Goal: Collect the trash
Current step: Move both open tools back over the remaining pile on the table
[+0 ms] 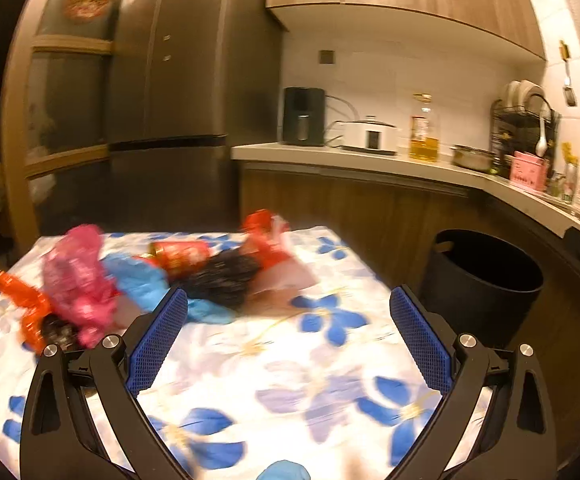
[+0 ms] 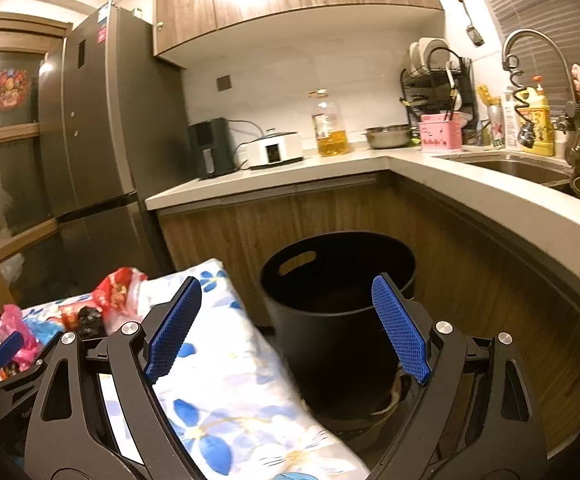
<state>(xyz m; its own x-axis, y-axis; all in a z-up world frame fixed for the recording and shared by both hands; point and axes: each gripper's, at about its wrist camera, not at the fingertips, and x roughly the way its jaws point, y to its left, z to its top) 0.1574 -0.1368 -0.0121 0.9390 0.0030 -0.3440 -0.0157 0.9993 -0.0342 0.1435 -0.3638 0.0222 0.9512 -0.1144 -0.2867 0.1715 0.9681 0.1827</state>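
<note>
A pile of trash lies on a table with a blue-flowered cloth (image 1: 274, 364): a pink plastic bag (image 1: 76, 276), an orange wrapper (image 1: 22, 300), a blue bag (image 1: 142, 280), a red can (image 1: 180, 256), a black wrapper (image 1: 226, 276) and a red-and-white bag (image 1: 268, 240). My left gripper (image 1: 290, 300) is open and empty, just in front of the pile. A black bin (image 2: 329, 292) stands on the floor right of the table; it also shows in the left wrist view (image 1: 485, 280). My right gripper (image 2: 286, 292) is open and empty, at the table's right edge (image 2: 226, 344), facing the bin.
A grey fridge (image 2: 102, 128) stands behind the table. An L-shaped counter (image 2: 429, 168) runs behind and right of the bin, carrying an oil bottle (image 2: 329, 128), a white cooker (image 2: 274, 150), a dish rack (image 2: 435, 80) and a sink (image 2: 513, 168).
</note>
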